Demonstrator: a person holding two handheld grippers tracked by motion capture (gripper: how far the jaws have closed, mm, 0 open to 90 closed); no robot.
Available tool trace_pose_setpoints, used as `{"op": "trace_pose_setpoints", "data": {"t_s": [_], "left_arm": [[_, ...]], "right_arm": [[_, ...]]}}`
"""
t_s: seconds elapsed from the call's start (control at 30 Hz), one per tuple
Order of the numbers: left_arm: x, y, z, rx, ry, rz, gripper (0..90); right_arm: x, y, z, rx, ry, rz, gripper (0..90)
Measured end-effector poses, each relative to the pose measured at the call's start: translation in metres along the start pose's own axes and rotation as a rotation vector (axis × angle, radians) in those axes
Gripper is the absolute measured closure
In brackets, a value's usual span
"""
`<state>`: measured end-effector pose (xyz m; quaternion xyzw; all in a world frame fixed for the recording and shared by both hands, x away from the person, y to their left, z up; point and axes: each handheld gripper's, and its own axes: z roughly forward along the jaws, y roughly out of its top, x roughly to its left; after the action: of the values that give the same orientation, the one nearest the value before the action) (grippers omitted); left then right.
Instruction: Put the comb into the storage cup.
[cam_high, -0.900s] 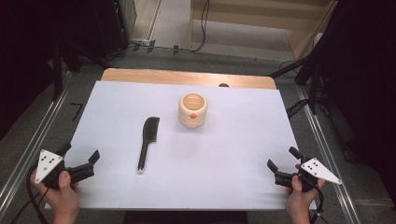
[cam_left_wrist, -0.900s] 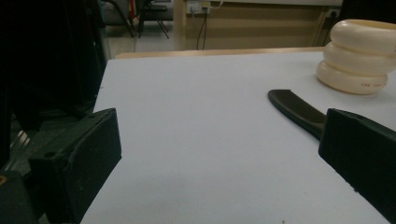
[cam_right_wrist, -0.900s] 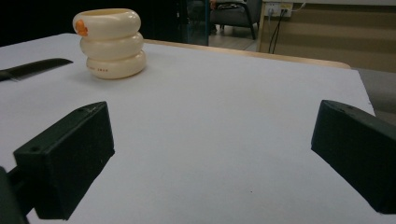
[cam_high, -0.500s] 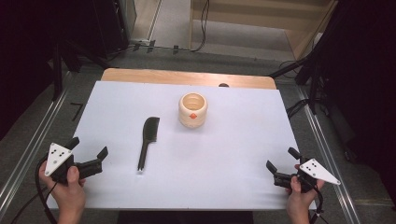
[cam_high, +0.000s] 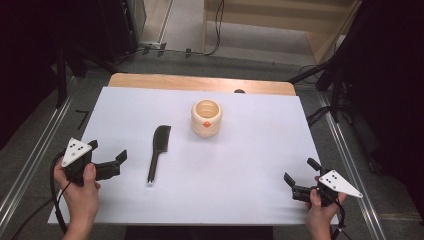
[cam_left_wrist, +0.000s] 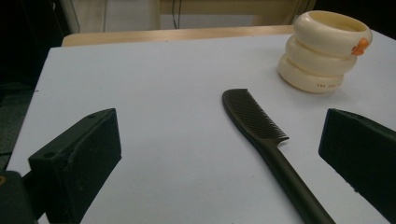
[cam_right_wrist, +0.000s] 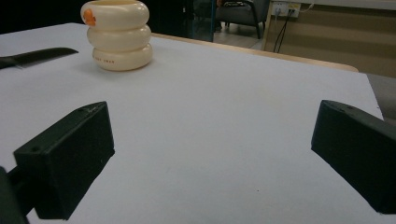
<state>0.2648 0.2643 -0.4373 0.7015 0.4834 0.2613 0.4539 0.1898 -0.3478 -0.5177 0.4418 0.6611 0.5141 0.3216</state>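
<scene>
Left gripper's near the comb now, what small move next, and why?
Probably ease the left gripper forward to straddle the comb handle. Its jaws are open and empty, aimed that way, and the comb lies flat on the white table, apart from the cream cup.

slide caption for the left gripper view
Open left gripper facing a black comb and a cream ringed cup on a white table.

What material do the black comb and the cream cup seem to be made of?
The comb looks like moulded plastic with a matte black finish: even colour, fine uniform teeth, dull sheen. The cup looks like glazed ceramic, or perhaps glossy plastic: smooth cream rings with soft highlights, a small orange mark and printed lettering near its base.
</scene>
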Motion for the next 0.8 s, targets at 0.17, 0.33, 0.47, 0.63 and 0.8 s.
{"op": "trace_pose_setpoints", "data": {"t_s": [0.17, 0.33, 0.47, 0.63, 0.8], "left_arm": [[-0.008, 0.004, 0.012, 0.071, -0.002, -0.003, 0.0], [-0.017, 0.008, 0.022, 0.111, -0.018, 0.001, 0.0], [-0.023, 0.012, 0.027, 0.135, -0.038, 0.01, 0.0], [-0.03, 0.019, 0.038, 0.184, -0.061, 0.024, 0.0], [-0.036, 0.022, 0.046, 0.244, -0.073, 0.048, 0.0]], "right_arm": [[0.0, 0.0, 0.0, 0.0, 0.003, -0.004, 0.0], [0.0, 0.0, 0.0, 0.003, 0.003, -0.004, 0.0], [0.0, 0.0, 0.001, 0.002, 0.0, -0.006, 0.0], [0.0, 0.0, 0.001, 0.003, 0.002, -0.007, 0.0], [0.0, 0.0, 0.001, 0.005, -0.001, -0.008, 0.0]]}}
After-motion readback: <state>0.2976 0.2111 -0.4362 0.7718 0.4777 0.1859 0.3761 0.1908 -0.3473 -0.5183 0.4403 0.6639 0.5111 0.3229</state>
